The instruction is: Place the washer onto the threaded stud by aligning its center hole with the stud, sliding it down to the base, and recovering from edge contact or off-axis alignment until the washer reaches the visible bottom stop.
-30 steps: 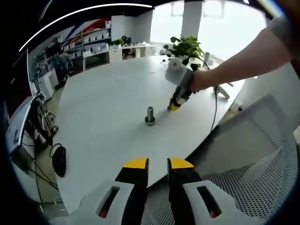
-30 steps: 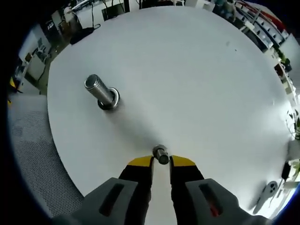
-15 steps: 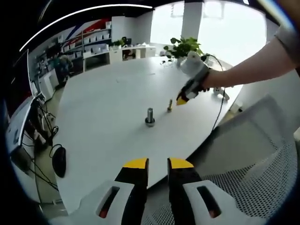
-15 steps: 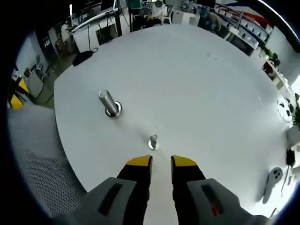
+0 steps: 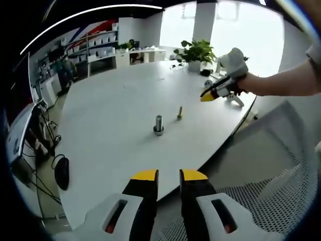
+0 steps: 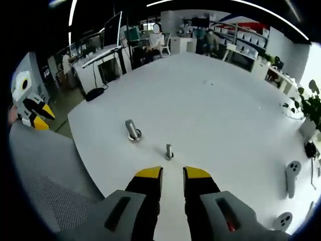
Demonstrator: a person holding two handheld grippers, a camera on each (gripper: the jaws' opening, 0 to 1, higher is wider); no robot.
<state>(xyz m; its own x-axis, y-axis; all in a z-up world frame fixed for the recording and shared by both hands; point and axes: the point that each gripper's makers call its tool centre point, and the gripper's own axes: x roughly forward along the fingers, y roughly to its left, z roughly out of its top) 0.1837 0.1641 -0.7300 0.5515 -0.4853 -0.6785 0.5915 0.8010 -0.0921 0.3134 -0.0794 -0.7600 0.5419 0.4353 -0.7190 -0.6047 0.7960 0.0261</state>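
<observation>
On the round white table (image 5: 115,100) a large threaded stud (image 5: 158,123) stands upright with a metal ring (image 5: 158,131) around its foot. The same stud (image 6: 132,129) and ring (image 6: 134,136) appear in the right gripper view. A small stud (image 5: 179,112) stands upright just beside it, ahead of my right gripper's jaws (image 6: 169,151). My right gripper (image 6: 173,173) is open, raised and apart from both studs; it hovers over the table's edge (image 5: 208,95). My left gripper (image 5: 169,175) is open and holds nothing, low near the table's front edge (image 6: 42,117).
A grey mesh chair (image 5: 261,165) sits by the table edge. A potted plant (image 5: 196,50) stands at the far side. Two white controllers (image 6: 292,173) (image 6: 283,221) lie on the table at the right. Desks and seated people are in the background.
My right gripper has let go of the small stud, which now stands on the table, and has pulled up and back from it. My left gripper has stayed put.
</observation>
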